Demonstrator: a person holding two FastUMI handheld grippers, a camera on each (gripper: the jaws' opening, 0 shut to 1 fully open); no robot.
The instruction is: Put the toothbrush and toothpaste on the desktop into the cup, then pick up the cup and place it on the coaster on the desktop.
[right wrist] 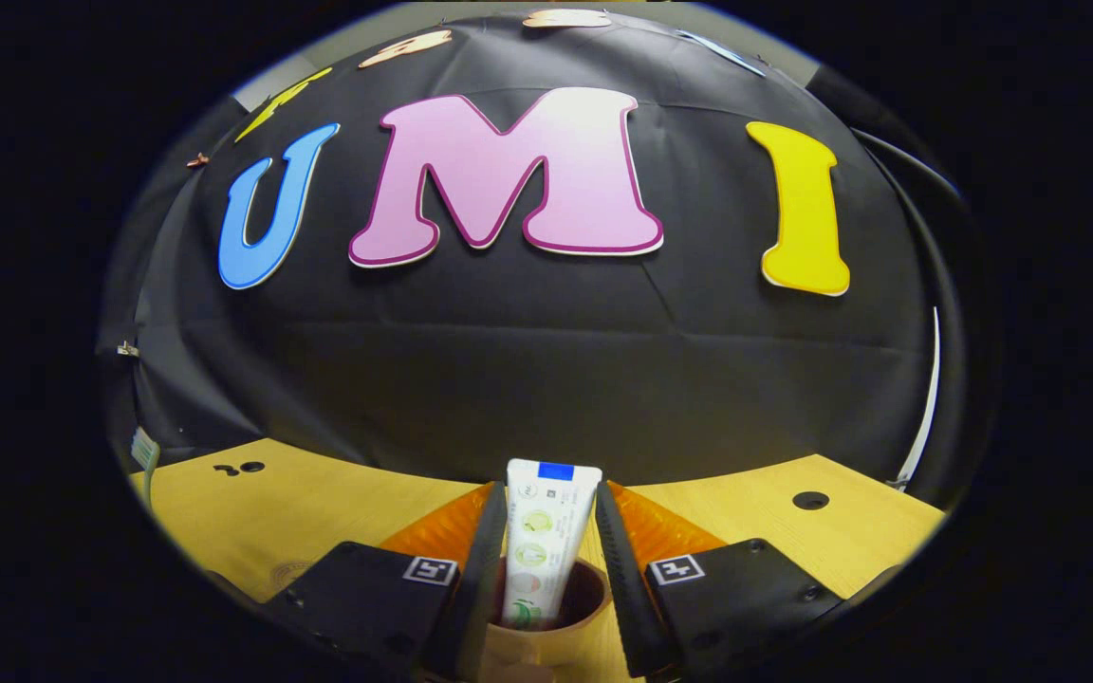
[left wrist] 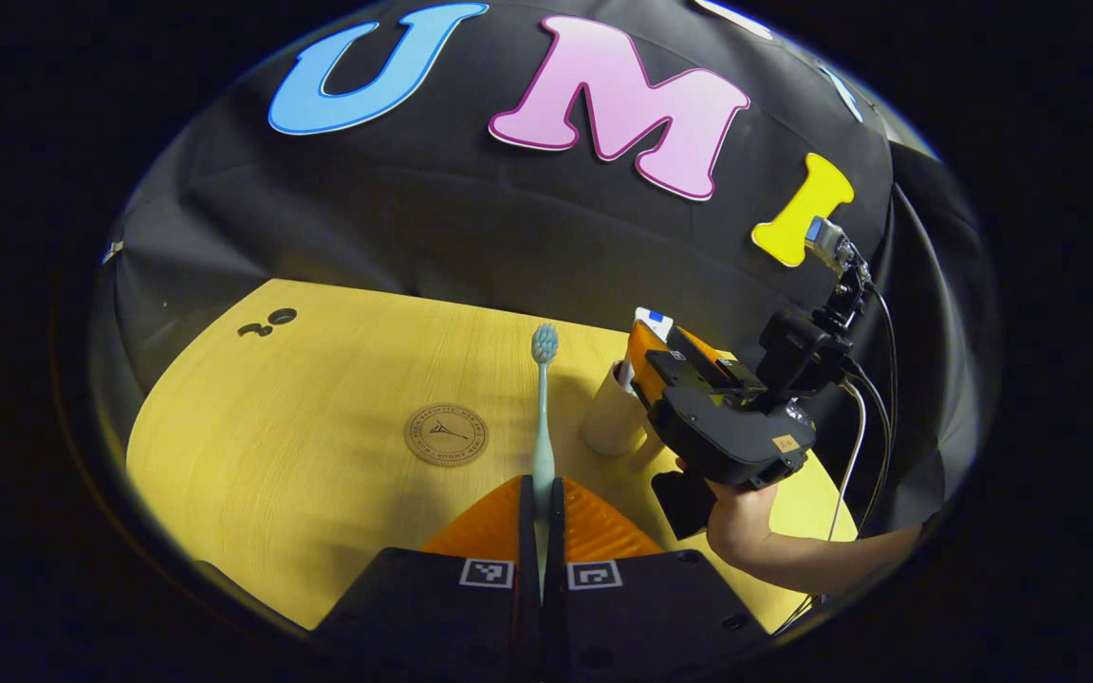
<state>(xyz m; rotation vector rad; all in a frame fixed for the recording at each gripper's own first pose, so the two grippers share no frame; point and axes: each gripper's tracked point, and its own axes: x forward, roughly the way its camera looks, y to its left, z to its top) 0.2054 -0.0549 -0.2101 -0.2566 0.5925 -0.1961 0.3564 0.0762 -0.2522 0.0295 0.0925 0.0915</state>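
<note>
White toothpaste (right wrist: 543,541) tube stands upright, lower end inside cup (right wrist: 546,617)

A yellow wood-grain table (left wrist: 319,379) with small round holes near its far edge stands before the booth's creased black cloth wall (right wrist: 546,360), under bright overhead light.
</note>
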